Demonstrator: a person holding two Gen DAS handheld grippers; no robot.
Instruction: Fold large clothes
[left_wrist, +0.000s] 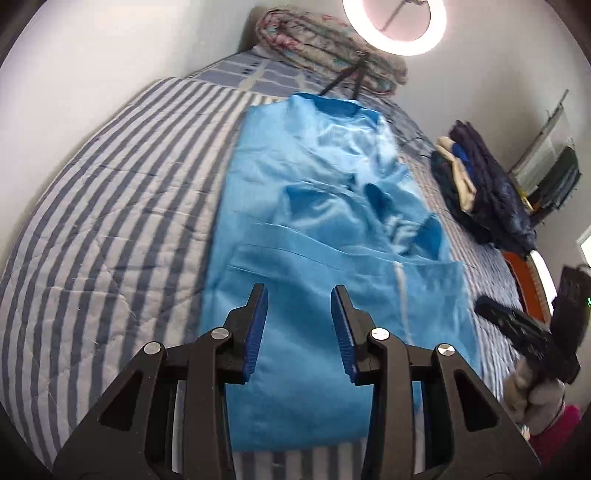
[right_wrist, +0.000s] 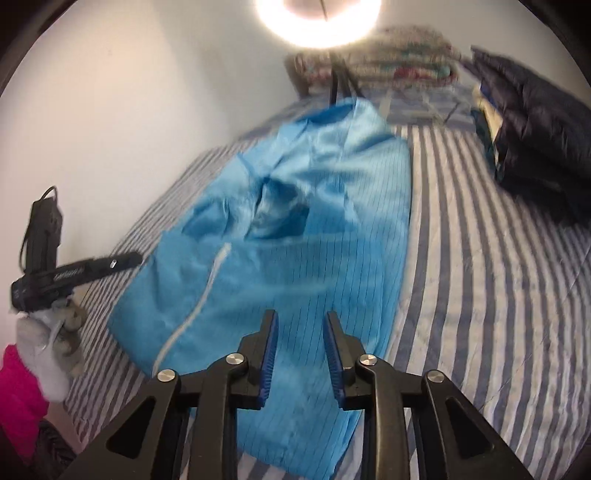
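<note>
While both tools (left_wrist: 299, 291) (right_wrist: 299, 315) hang apart & empty, blue garment (left_wrist: 314, 229) lies on striped bed (left_wrist: 110, 206).

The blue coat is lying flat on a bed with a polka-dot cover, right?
Not quite. The blue coat does lie flat on the bed, but the cover is striped blue and white, not polka-dotted. The left wrist view shows the stripes clearly.

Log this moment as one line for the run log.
blue garment: partly folded on striped bed | left gripper: open above hem | right gripper: open
</note>
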